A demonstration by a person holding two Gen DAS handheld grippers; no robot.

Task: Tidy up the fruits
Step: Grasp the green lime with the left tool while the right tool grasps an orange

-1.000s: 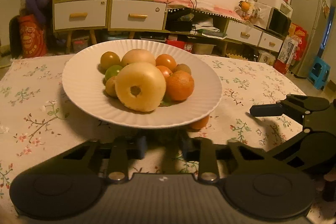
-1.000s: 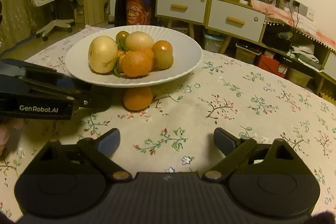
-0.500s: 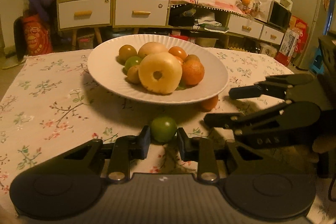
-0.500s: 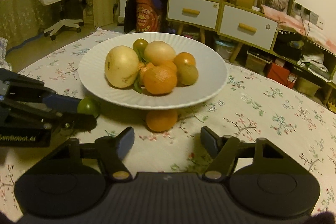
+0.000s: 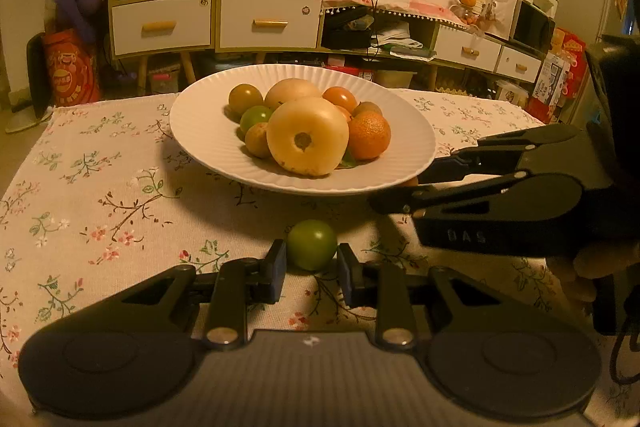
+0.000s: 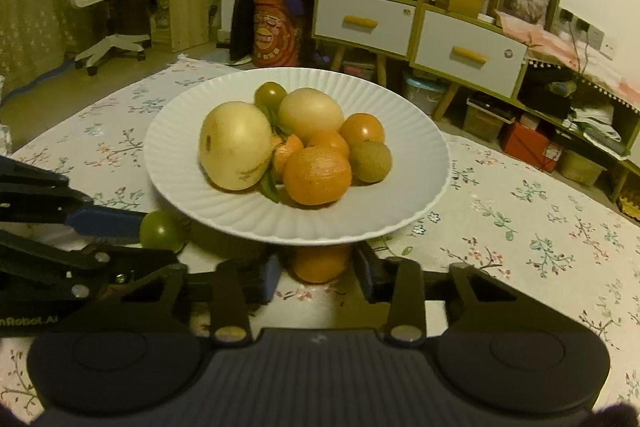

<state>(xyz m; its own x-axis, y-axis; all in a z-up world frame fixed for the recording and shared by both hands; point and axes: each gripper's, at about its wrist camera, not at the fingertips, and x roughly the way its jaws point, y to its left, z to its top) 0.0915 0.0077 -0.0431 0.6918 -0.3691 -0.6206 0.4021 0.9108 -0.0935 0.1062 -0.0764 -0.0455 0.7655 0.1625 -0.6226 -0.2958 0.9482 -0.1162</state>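
Left wrist view, nearest first: the left claw (image 5: 311,273) has its two pads drawn in against the sides of a small green fruit (image 5: 312,244) that sits on the flowered worktop (image 5: 100,195), so that fruit looks gripped but not yet lifted. Right wrist view shows the right claw (image 6: 318,273) closing around an orange fruit (image 6: 320,262) that lies on the cloth, partly tucked under the near rim of the white plate (image 6: 192,195); the fruit is between the pads, though whether they already press on it cannot be told. Beyond both claws the plate, which appears to stand raised above the cloth, already carries a heap: two large pale round fruits, a big orange one at the front, smaller orange, brownish and green ones behind. Judging from this, most of the sorting is done, and what remains is to raise these two stray fruits over the rim and set them among the others. No other loose fruit shows on the cloth.
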